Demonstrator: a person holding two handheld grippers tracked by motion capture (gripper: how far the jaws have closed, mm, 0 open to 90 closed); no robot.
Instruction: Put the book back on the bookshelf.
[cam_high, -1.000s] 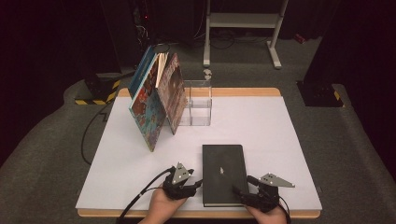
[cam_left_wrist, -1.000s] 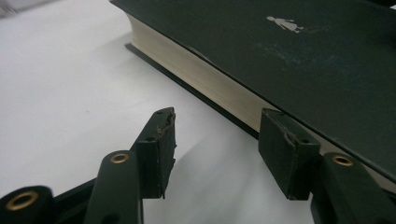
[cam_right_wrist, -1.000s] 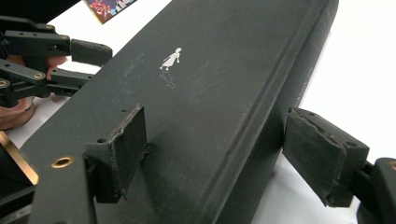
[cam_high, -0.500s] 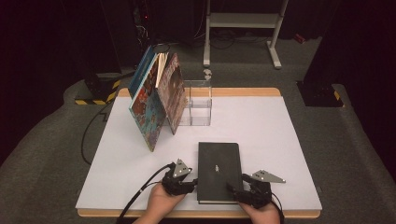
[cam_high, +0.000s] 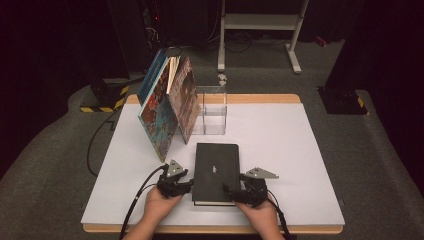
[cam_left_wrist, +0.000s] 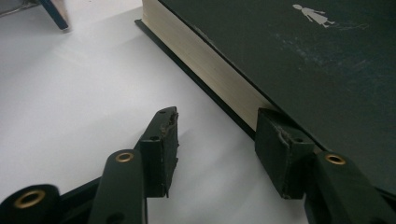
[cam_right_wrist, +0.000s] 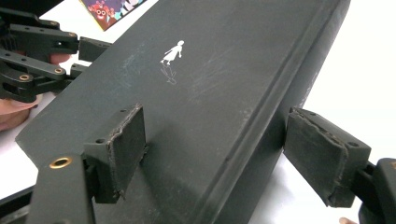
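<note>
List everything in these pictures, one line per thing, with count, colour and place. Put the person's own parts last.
black book: one, black cover with a small white figure, lying flat at the near middle of the table.
picture books: about three, colourful covers, standing tilted at the far left, leaning toward the clear box.
clear box: one, see-through, far middle, right of the picture books.
table: one, white top with a wooden edge.
metal stand: one, pale grey, on the floor behind the table.
left gripper: one, black, at the black book's left edge, jaws apart.
right gripper: one, black, jaws straddling the black book's near right edge, not pressing.
hands: two, at the near edge.
</note>
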